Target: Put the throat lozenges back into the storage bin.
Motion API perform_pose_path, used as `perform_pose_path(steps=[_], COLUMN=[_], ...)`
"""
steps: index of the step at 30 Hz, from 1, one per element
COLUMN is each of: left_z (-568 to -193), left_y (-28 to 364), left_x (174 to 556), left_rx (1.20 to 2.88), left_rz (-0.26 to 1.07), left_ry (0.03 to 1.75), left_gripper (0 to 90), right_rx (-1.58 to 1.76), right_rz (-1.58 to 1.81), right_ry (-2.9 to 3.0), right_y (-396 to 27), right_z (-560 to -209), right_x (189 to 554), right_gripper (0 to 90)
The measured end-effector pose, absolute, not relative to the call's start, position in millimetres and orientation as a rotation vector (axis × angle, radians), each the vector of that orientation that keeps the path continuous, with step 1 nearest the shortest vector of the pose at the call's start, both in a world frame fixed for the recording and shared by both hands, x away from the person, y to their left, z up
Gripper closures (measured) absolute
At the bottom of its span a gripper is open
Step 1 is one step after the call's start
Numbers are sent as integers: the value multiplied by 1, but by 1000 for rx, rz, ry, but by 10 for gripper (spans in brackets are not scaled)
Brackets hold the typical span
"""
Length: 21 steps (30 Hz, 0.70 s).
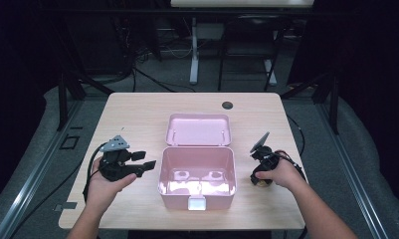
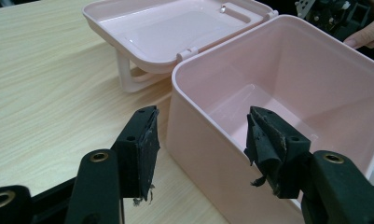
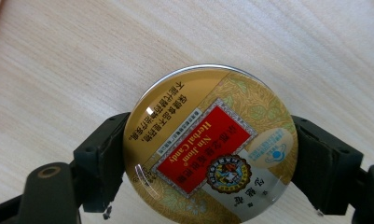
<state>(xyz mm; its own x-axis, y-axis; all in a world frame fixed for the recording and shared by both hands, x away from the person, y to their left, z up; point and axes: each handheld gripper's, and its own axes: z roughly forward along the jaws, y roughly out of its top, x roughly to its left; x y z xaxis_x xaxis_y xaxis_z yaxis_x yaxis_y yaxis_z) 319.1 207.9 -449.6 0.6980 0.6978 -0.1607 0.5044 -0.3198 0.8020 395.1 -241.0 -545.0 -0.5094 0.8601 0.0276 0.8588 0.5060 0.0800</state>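
On the wooden tabletop (image 1: 137, 112), your right gripper (image 3: 208, 154) is clamping the candy tin (image 3: 210, 140); left gripper (image 2: 201, 140) is hanging open. Next, lift it into the pink box (image 1: 197, 172).

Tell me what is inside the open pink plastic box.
The open pink plastic box holds nothing visible: the high view shows bare, glossy floor with two raised moulded bumps. From the left gripper view, the near wall hides the floor's front part.
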Motion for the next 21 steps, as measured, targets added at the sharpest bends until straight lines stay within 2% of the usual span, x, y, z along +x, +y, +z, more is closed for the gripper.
perform_pose_path(steps=[21], left_z=[-451], left_y=[209], left_x=[319], left_rx=[1991], left_rz=[271], left_ry=[927], left_gripper=[452], right_rx=[1414], right_rz=[150], right_ry=[2729], right_y=[-223], right_z=[-492], right_x=[388], right_gripper=[195])
